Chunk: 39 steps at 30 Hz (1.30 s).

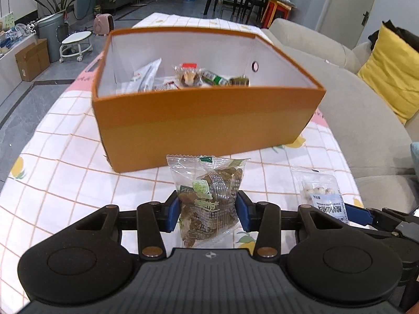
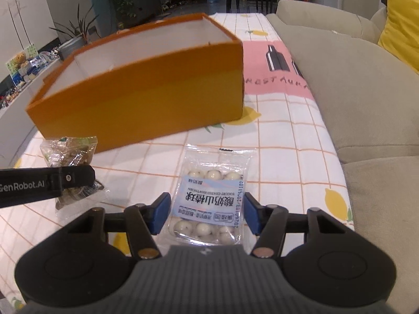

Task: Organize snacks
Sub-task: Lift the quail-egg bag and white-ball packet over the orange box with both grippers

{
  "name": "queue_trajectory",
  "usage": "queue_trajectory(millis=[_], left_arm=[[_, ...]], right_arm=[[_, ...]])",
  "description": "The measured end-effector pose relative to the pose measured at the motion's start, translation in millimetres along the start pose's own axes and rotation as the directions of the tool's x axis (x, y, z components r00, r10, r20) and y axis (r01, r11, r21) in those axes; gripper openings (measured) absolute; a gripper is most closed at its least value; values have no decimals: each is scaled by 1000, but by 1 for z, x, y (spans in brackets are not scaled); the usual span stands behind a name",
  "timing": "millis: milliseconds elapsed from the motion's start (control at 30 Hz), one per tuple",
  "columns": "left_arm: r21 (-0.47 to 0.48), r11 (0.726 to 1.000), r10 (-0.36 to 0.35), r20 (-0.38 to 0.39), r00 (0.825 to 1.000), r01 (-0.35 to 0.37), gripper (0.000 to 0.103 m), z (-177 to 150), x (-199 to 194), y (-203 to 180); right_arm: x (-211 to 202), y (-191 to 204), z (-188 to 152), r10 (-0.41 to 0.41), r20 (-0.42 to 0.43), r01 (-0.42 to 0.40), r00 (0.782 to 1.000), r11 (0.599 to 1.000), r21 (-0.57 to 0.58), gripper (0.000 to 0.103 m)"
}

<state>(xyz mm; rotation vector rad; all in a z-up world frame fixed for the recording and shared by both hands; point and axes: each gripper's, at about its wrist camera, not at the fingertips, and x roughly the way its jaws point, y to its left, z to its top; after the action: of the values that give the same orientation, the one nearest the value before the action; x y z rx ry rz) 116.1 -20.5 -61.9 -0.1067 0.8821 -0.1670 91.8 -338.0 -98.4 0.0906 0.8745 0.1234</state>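
Note:
My left gripper [image 1: 208,210] is shut on a clear packet of brown dried snacks [image 1: 209,196], its blue pads pressing both sides, just above the tablecloth in front of the orange box [image 1: 204,120]. The box holds several snack packets [image 1: 188,77]. My right gripper [image 2: 205,214] straddles a packet of white yogurt hawthorn balls [image 2: 209,201] that lies on the cloth; its pads sit at the packet's edges with small gaps. The ball packet also shows in the left wrist view [image 1: 320,196]. The brown packet [image 2: 69,154] and the left gripper's finger [image 2: 44,184] show in the right wrist view.
The orange box [image 2: 146,104] stands on a table covered with a lemon-print checked cloth [image 2: 288,141]. A beige sofa [image 2: 353,78] with a yellow cushion [image 1: 392,73] runs along the right side. The floor, plants and chairs lie beyond.

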Motion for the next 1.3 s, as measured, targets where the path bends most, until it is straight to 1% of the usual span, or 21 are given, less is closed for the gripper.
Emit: queue_trajectory(millis=[233, 367, 533, 667, 833, 900, 1000, 1100, 1233, 1300], left_arm=[[-18, 1000, -21, 61, 998, 22, 50, 13, -33, 3], [-31, 999, -27, 108, 994, 30, 50, 26, -50, 6], [-20, 999, -38, 163, 986, 41, 50, 51, -69, 7], [-10, 997, -71, 167, 983, 73, 50, 74, -70, 9], [13, 998, -65, 156, 986, 64, 50, 101, -60, 10], [19, 998, -63, 145, 987, 60, 50, 112, -54, 10], [27, 998, -52, 130, 990, 49, 50, 125, -42, 11], [26, 999, -49, 103, 993, 46, 50, 137, -30, 14], [54, 998, -23, 68, 997, 19, 50, 150, -8, 16], [78, 997, 6, 47, 999, -10, 50, 154, 5, 16]], right_arm=[[-43, 4, 3, 25, 62, -27, 998, 999, 32, 56], [-71, 7, 10, 42, 131, -46, 990, 999, 29, 56], [-97, 14, 31, 70, 216, -70, 974, 998, -6, 56], [-103, 21, 56, 83, 267, -74, 960, 996, -43, 56], [-94, 31, 91, 90, 307, -63, 947, 993, -96, 56], [-86, 35, 105, 96, 309, -63, 946, 991, -115, 56], [-68, 40, 126, 99, 297, -59, 950, 988, -141, 56], [-48, 49, 144, 85, 282, -31, 956, 982, -189, 56], [-22, 58, 162, 76, 261, -8, 962, 968, -252, 56], [-8, 61, 168, 75, 247, -5, 966, 962, -272, 56]])
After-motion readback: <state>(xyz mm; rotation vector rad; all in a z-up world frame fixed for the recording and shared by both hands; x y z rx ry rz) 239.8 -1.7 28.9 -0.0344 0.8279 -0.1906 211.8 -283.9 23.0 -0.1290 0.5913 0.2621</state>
